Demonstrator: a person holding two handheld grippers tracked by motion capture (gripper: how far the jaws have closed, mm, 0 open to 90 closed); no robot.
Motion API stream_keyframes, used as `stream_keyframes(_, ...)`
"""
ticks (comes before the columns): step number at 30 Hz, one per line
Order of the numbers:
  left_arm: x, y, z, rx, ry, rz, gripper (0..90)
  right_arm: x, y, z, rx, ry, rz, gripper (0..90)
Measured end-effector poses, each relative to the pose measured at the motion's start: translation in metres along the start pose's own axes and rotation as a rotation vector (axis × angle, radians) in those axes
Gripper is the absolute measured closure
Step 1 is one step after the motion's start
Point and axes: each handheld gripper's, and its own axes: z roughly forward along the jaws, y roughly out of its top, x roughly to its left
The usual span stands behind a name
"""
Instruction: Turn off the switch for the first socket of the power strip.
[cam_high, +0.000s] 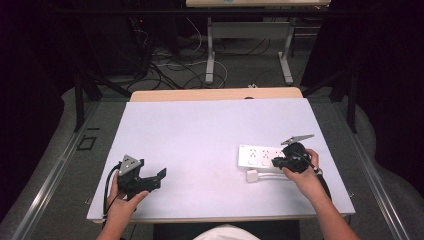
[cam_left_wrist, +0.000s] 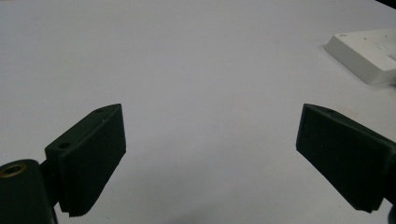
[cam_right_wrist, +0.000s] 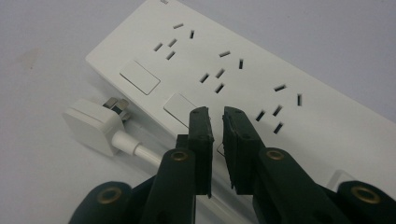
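A white power strip (cam_high: 257, 155) with several sockets and switches lies flat at the table's right side. Its white plug (cam_high: 252, 176) rests on the table just in front of it, prongs toward the strip. In the right gripper view, my right gripper (cam_right_wrist: 215, 114) hovers over the power strip (cam_right_wrist: 233, 70) near a switch, its jaws nearly together with nothing between them; the plug (cam_right_wrist: 91, 123) and its cable (cam_right_wrist: 140, 150) lie to the left. My left gripper (cam_high: 155, 179) sits at the front left, jaws wide apart over bare surface. In the left gripper view, the left gripper (cam_left_wrist: 211, 112) is open and a corner of the strip (cam_left_wrist: 369, 51) shows far right.
The table (cam_high: 200, 130) has a white top with a wooden strip along its far edge. Beyond it are floor cables (cam_high: 175, 70) and the legs of another table (cam_high: 210, 55). Dark frame struts stand at both sides.
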Motion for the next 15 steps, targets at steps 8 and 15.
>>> stream_keyframes(8, 0.0, 0.0, -0.0001, 0.001, 0.001, 0.002, 8.1, 0.0024, 0.0005, -0.0025, -0.01, -0.002, -0.013, 78.4)
stream_keyframes(15, -0.0002, 0.0001, -0.0004, 0.001, 0.001, 0.004, 8.1, 0.0025, 0.0004, -0.0041, -0.034, -0.003, -0.019, 72.7)
